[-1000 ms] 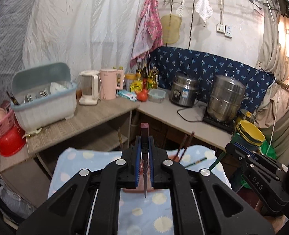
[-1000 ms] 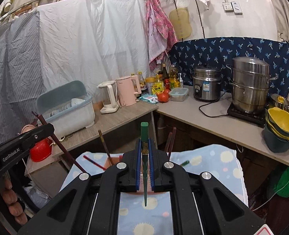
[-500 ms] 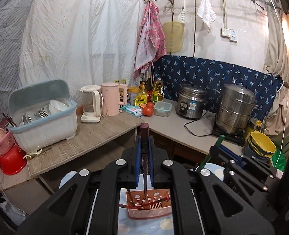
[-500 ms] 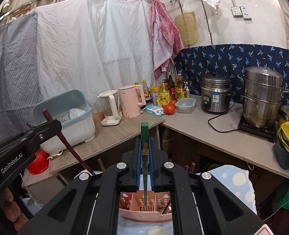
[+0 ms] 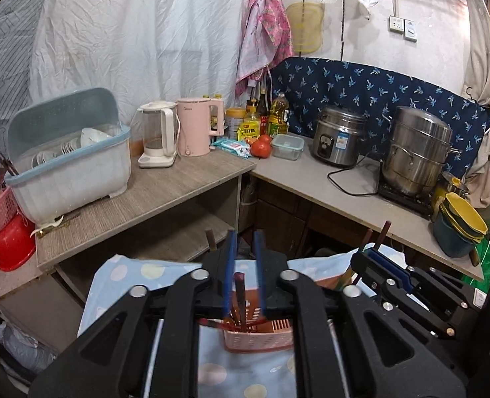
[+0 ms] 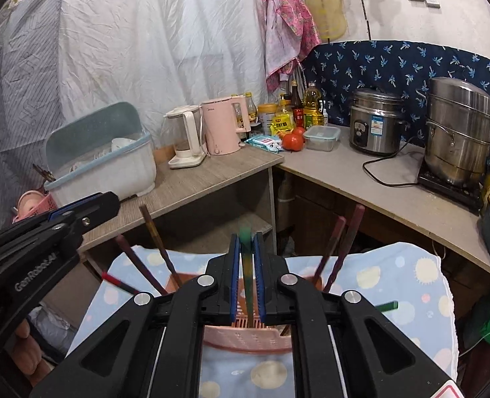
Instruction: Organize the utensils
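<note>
The pink basket (image 5: 258, 338) shows only between the left gripper's (image 5: 245, 252) arms, its sides and far wall hidden behind them. The green chopstick (image 6: 246, 265) between the right gripper's (image 6: 245, 248) pads is blurred, so contact cannot be told. Chopstick ends (image 6: 331, 258) beyond those arms vanish behind the black frame.

Even indoor light, upper-right glare, fisheye-bent edges, dark corners.
</note>
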Demonstrator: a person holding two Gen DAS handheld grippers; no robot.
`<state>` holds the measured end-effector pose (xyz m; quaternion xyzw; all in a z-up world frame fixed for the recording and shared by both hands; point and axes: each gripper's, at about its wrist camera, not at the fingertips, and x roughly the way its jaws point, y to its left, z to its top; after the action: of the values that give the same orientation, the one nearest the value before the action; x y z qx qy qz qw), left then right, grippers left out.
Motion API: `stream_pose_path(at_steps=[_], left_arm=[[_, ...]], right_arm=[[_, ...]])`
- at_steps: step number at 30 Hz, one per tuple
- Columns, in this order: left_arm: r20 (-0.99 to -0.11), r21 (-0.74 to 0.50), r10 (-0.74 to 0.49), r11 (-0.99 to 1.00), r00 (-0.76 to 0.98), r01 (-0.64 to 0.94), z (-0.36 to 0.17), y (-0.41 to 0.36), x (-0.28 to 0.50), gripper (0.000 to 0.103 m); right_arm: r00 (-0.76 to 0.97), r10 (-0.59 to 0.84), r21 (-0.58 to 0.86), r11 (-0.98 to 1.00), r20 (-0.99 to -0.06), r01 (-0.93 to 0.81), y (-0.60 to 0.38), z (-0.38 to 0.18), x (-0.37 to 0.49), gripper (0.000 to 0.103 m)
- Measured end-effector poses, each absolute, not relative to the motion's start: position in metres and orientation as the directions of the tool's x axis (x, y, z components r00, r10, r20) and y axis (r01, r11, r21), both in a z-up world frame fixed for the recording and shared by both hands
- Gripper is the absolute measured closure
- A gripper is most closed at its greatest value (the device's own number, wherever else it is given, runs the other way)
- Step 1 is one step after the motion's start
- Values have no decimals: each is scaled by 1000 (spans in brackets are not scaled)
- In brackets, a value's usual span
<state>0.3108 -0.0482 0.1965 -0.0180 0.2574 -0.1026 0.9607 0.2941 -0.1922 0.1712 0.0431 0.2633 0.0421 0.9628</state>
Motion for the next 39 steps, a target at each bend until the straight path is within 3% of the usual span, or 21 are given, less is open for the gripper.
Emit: stream_pose_path(at_steps=[1, 2, 4, 26, 36, 39], left_arm=[[-492, -87, -198, 980, 848, 178, 194, -47, 310, 69], [-491, -87, -189, 982, 851, 168, 192, -46, 308, 67], [-495, -92, -193, 981, 847, 170, 189, -44, 304, 67], [-557, -86, -189, 982, 809, 171, 157, -36, 218, 65], [-572, -48, -153, 987, 806, 153, 136, -40, 170, 50], [-575, -36, -141, 988, 806, 147, 131, -41, 158, 41]], right_arm=[[861, 97, 98, 994, -499, -56, -191, 171, 290, 81], [865, 91, 93, 994, -494, -52, -191, 171, 287, 70], [875, 82, 87, 995, -477, -45, -191, 172, 276, 63], [852, 54, 111, 994, -521, 5, -205, 150, 179, 56], [833, 11, 85, 996, -553, 43, -197, 131, 130, 44], [826, -2, 86, 994, -563, 61, -197, 125, 118, 38]])
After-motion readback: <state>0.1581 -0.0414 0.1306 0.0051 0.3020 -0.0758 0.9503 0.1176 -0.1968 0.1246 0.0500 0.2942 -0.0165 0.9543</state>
